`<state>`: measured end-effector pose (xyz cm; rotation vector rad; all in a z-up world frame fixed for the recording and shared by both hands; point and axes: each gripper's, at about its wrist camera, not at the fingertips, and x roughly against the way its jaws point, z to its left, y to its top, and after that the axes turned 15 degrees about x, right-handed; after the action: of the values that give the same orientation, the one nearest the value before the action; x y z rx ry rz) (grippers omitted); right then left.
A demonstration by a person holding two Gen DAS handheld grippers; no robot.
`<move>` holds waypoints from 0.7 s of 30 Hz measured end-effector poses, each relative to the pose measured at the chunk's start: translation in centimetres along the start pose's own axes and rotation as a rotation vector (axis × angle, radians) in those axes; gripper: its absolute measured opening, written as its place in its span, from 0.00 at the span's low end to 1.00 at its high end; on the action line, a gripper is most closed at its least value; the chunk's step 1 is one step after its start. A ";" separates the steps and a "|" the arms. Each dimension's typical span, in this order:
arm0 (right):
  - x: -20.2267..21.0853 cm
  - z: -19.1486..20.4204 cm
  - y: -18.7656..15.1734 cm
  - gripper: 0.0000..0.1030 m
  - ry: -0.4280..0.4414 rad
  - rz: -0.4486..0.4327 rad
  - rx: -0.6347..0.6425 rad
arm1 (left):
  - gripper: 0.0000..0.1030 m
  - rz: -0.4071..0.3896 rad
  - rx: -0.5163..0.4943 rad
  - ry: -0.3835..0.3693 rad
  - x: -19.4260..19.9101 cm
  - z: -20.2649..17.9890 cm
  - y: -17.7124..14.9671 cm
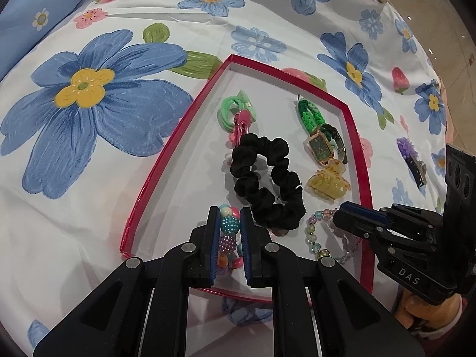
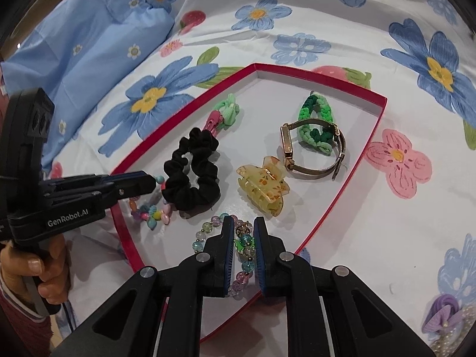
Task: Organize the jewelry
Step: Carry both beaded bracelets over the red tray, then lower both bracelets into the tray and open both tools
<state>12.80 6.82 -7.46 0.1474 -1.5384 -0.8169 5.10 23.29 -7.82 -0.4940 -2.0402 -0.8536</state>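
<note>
A shallow red-rimmed box [image 1: 175, 136] [image 2: 342, 196] lies on a flowered bedsheet. Inside lie a black scrunchie [image 1: 267, 181] [image 2: 193, 172], a green hair tie with a pink clip [image 1: 238, 113] [image 2: 223, 113], a green braided band [image 1: 309, 113] [image 2: 318, 119], a gold watch [image 1: 321, 147] [image 2: 312, 148] and a yellow claw clip [image 1: 328, 183] [image 2: 264, 187]. My left gripper [image 1: 229, 232] [image 2: 151, 183] is shut on a colourful chunky bead bracelet [image 1: 229, 226] [image 2: 151, 217] at the box's near left. My right gripper [image 2: 243, 244] [image 1: 339, 217] is shut on a pastel glass-bead bracelet [image 2: 247, 250] [image 1: 315, 238] at the near right.
A purple flower hair piece [image 1: 406, 147] [image 2: 443, 312] and a dark clip [image 1: 416, 169] lie on the sheet right of the box. A blue pillow [image 2: 89, 44] [image 1: 38, 9] sits at the far left. A person's hand [image 2: 44, 267] holds the left gripper's handle.
</note>
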 end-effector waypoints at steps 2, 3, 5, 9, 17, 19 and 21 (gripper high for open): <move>-0.1 0.0 0.2 0.14 0.001 0.012 0.006 | 0.11 -0.002 0.001 0.004 0.0 0.0 0.0; -0.1 0.0 0.2 0.14 0.003 0.017 0.006 | 0.12 -0.002 0.001 0.005 0.0 0.0 0.0; -0.1 0.0 0.2 0.14 0.004 0.021 0.009 | 0.15 0.000 0.002 0.007 0.0 0.0 0.0; -0.1 -0.2 0.2 0.15 0.014 0.015 -0.007 | 0.24 -0.006 0.010 0.007 0.2 0.0 0.0; 0.7 0.2 0.1 0.32 0.049 -0.026 -0.009 | 0.31 -0.016 0.015 0.006 0.9 -0.2 -0.2; 1.2 0.4 0.0 0.32 0.041 -0.040 -0.004 | 0.33 -0.022 0.019 0.001 1.3 -0.3 -0.2; 1.8 0.4 -0.1 0.32 0.040 -0.055 -0.012 | 0.38 -0.032 0.023 -0.005 1.9 -0.4 -0.3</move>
<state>12.10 5.87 -6.00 0.1971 -1.4972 -0.8611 4.09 22.82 -6.24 -0.4524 -2.0648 -0.8480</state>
